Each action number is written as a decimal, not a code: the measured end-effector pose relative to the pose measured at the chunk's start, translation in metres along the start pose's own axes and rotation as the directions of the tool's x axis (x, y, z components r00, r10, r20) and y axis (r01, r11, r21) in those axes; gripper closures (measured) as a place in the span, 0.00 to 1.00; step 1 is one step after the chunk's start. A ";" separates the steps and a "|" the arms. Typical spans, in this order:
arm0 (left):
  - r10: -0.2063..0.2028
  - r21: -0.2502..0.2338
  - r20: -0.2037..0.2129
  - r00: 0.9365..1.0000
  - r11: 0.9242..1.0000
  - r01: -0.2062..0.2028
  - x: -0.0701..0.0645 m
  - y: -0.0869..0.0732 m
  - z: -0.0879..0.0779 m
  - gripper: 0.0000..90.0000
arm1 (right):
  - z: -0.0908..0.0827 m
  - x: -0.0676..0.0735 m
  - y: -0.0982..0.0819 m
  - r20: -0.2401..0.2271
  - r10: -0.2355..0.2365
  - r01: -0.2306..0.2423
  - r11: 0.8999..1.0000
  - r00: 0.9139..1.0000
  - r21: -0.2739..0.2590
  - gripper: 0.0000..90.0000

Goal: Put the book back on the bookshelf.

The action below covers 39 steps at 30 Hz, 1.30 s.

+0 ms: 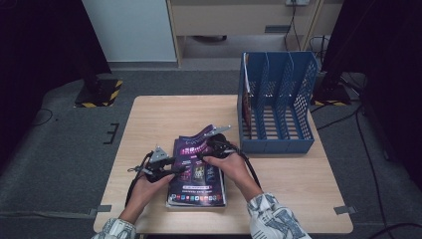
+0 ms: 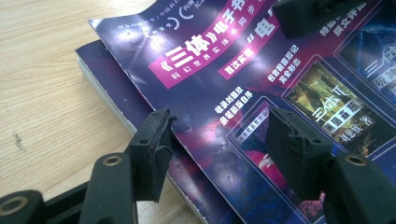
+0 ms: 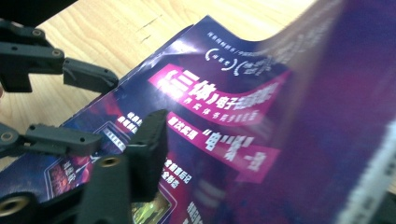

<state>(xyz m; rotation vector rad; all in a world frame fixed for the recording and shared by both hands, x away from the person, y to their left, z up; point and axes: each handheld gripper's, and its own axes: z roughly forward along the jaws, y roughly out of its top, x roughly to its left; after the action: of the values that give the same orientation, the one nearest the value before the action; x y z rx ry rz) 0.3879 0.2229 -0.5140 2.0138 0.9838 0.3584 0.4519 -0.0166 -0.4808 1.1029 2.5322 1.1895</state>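
High view: dim room, black at 9 and 3 o'clock; the desk point(image 1: 164, 112) is evenly lit from overhead, with soft shadows. Picture soft, fine detail lost. Left gripper view: sharp, white glare patches on the glossy magazine cover point(image 2: 243, 93) near centre. Right gripper view: lifted cover point(image 3: 327, 116) blurs heavily from 12 to 4 o'clock; print behind stays readable.
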 end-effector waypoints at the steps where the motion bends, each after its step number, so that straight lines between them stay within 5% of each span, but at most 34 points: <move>1: 0.001 0.000 0.001 1.000 1.000 -0.001 0.000 0.000 0.000 0.45 | 0.000 0.000 0.001 0.006 0.003 -0.003 1.000 1.000 -0.014 0.53; 10: -0.011 -0.008 0.016 1.000 1.000 0.011 0.001 0.000 0.001 0.40 | -0.014 -0.004 0.010 0.015 0.004 -0.003 0.996 1.000 -0.087 0.83; 23: -0.045 -0.028 -0.003 0.999 0.999 0.045 0.005 0.001 -0.003 0.31 | -0.025 0.004 0.019 0.016 -0.065 0.067 0.987 0.998 -0.147 0.87; 39: -0.065 -0.030 0.020 0.998 0.997 0.066 0.006 0.000 0.000 0.23 | -0.045 0.010 0.027 0.031 -0.132 0.136 0.948 0.991 -0.289 0.88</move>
<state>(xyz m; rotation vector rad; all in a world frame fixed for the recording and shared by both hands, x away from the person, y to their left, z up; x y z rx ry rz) 0.3920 0.2272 -0.5150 1.9489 1.0238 0.3171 0.4419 -0.0259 -0.4291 0.8508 2.2844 1.4530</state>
